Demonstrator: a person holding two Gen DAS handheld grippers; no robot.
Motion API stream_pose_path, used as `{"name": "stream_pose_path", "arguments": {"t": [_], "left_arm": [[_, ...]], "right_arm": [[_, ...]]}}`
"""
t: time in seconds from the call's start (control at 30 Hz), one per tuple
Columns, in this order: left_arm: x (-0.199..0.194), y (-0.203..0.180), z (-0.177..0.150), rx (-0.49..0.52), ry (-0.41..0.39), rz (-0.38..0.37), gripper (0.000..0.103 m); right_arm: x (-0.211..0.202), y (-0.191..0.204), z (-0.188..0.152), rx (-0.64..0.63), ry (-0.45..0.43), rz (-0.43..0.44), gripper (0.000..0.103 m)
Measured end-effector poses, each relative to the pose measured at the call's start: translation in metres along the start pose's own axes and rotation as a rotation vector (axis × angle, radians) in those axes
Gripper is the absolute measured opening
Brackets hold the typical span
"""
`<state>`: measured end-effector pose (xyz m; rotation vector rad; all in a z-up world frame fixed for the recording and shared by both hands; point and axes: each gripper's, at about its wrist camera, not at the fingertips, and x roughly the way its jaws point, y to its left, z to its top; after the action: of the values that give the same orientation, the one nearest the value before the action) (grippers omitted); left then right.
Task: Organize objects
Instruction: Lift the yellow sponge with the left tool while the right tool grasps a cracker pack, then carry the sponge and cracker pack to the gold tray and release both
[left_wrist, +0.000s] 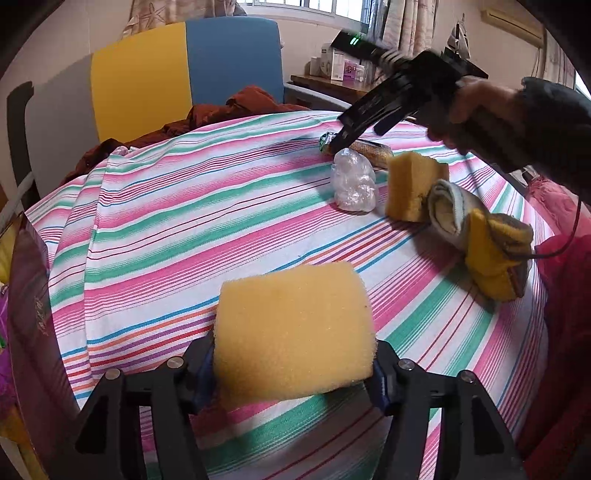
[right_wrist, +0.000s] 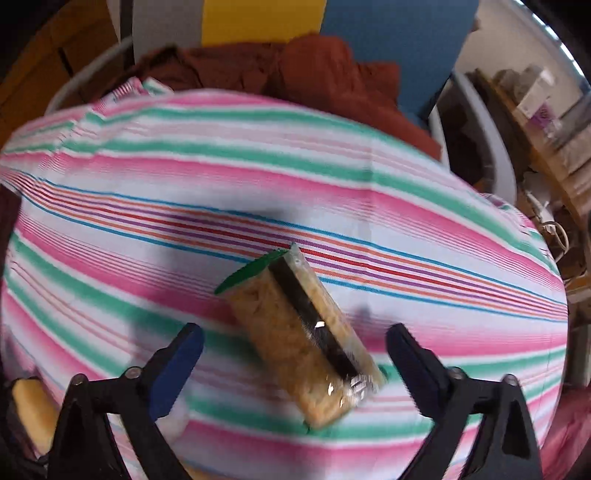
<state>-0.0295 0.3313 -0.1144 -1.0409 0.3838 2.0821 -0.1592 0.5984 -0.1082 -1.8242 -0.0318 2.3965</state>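
Far right of striped cloth (left_wrist: 192, 206): wrapped snack bar (right_wrist: 306, 343), behind plastic bag (left_wrist: 354, 181).
Right of bag: sponge block (left_wrist: 413, 184), then rolled cloths (left_wrist: 480, 236).
Near edge: second sponge (left_wrist: 291, 328).

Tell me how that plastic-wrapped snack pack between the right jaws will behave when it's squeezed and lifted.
The snack pack wears glossy film that shows glare, so it may slip between the open right gripper jaws. Its contents look crumbly and could probably crush under a hard squeeze. It lies flat and blocky, so it's unlikely to roll.

Panelled headboard of grey, yellow and blue sections (left_wrist: 184, 70); curtained window (left_wrist: 332, 5), daylight entering; wooden side table (left_wrist: 321, 83) holding boxes; wall-mounted white air conditioner (left_wrist: 513, 18); cream wall.
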Motion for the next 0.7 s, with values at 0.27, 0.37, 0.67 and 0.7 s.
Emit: {"name": "stream_pose_path", "arguments": {"t": [0.27, 0.37, 0.67, 0.7], "left_arm": [[0.002, 0.0, -0.001, 0.006, -0.009, 0.003, 0.067], [0.001, 0.002, -0.001, -0.003, -0.015, 0.006, 0.063], [-0.042, -0.01, 0.011, 0.027, -0.089, -0.027, 0.059], [-0.051, -0.011, 0.012, 0.03, -0.102, -0.032, 0.059]], "right_arm": [[-0.009, -0.02, -0.026, 0.131, -0.005, 0.075, 0.049], [-0.028, -0.025, -0.045, 0.183, -0.041, 0.069, 0.049], [-0.125, -0.01, -0.078, 0.278, -0.267, 0.078, 0.049], [-0.138, -0.001, -0.081, 0.286, -0.297, 0.089, 0.049]]}}
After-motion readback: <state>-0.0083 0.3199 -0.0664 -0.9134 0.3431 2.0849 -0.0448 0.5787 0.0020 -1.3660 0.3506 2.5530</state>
